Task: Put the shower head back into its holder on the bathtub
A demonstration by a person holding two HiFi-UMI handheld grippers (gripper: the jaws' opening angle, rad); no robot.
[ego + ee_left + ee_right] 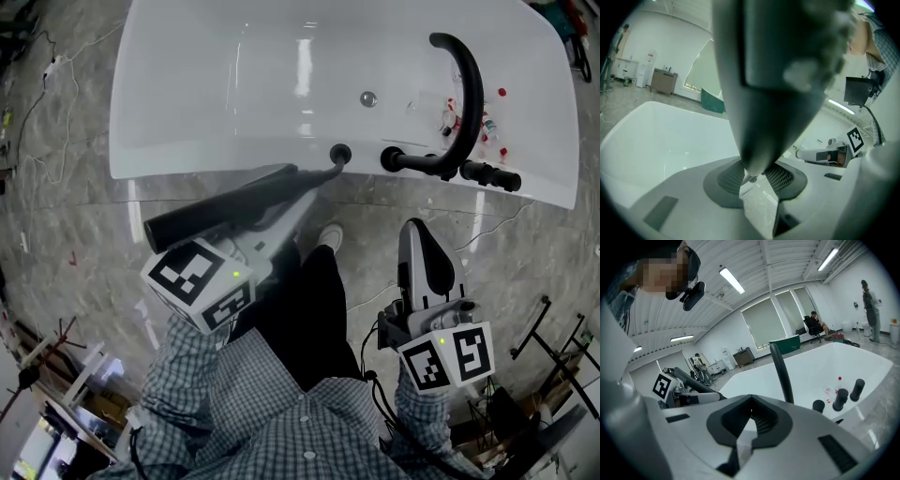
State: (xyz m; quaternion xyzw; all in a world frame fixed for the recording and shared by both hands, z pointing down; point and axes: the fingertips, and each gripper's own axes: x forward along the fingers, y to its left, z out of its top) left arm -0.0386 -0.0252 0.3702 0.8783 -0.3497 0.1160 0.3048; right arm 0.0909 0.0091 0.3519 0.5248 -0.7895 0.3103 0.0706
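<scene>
Left gripper (298, 192) pinched the shower head (220, 211) near its holder (339, 154), right gripper (420, 236) closed and empty; a tilted tip risked missing it.

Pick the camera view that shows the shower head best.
Head view: the shower head shows at nearly full length, tip near the bathtub rim. Left gripper view gives a blurred close-up between its jaws; right gripper view, a small distant stretch.

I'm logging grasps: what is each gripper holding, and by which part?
The left gripper clamps the shower head near its narrow end, the one toward the holder. The right gripper holds nothing.
</scene>
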